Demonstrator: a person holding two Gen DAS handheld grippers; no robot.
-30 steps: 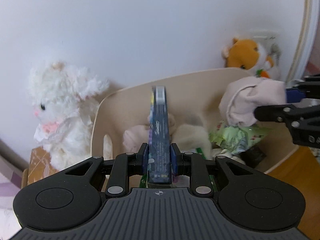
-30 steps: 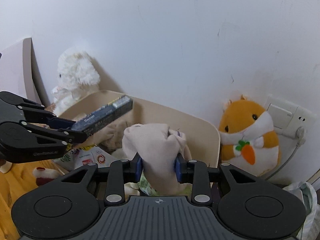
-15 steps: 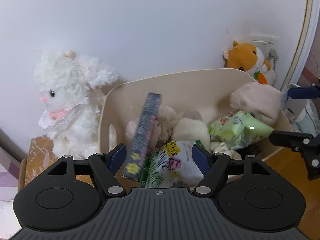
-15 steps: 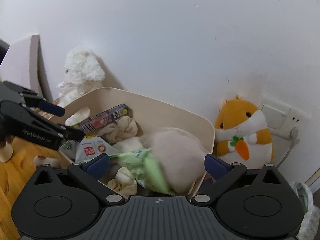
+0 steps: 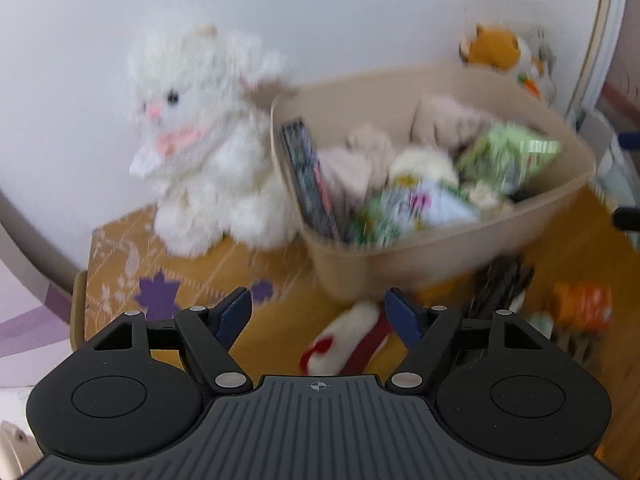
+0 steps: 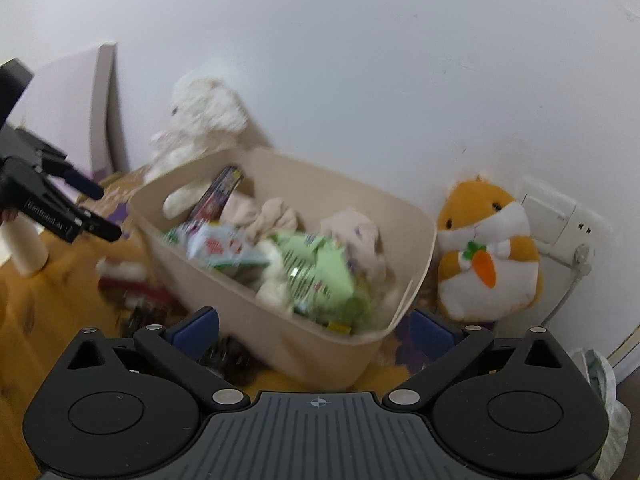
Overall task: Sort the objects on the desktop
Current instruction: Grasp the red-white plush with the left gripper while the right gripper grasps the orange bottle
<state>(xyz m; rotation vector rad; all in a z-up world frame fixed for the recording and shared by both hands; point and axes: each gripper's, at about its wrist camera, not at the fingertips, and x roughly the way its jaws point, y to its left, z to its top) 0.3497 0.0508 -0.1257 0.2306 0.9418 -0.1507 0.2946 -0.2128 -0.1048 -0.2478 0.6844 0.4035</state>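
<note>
While both tools (image 5: 319, 317) (image 6: 314, 330) gape empty, beige bin (image 6: 280, 332) holds snack packets (image 6: 320, 264), socks (image 6: 276, 216), box (image 5: 306, 176).

white lettering on left gripper (image 6: 86, 210), too blurred to read

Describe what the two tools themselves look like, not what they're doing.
Both match: the left tool and right tool have matte black bodies with a ribbed grey centre plate bearing a small crosshair mark, round embossed discs either side, silver pivot screws and blue pads. White lettering, too blurred to read, marks the left tool's side in the right wrist view.
</note>
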